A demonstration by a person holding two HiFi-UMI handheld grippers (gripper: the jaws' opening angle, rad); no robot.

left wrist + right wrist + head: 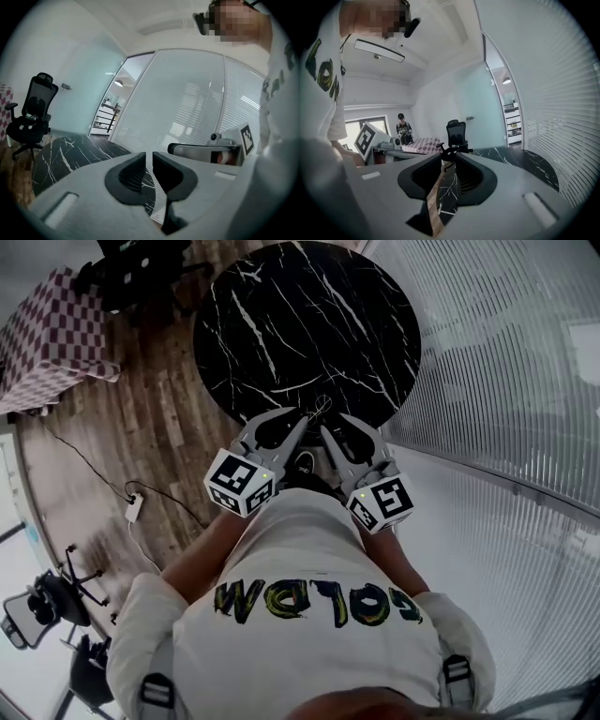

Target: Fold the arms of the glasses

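The glasses (pixel 321 409) are a thin dark wire frame, held in the air over the near edge of the round black marble table (pixel 309 324). My left gripper (pixel 300 423) and right gripper (pixel 326 432) meet at the frame from either side. In the right gripper view a dark piece of the glasses (pixel 448 153) sits pinched at the tips of the right gripper (pixel 449 157). In the left gripper view the left gripper (pixel 152 157) shows only a thin slit between its jaws. The wire it closes on is hidden there.
A glass wall with blinds (pixel 506 381) curves along the right. A checkered tablecloth (pixel 42 338) lies at the far left. A power strip with its cable (pixel 134 509) sits on the wood floor. An office chair (pixel 33 117) stands beyond the table, and a person (pixel 404 129) stands at the back.
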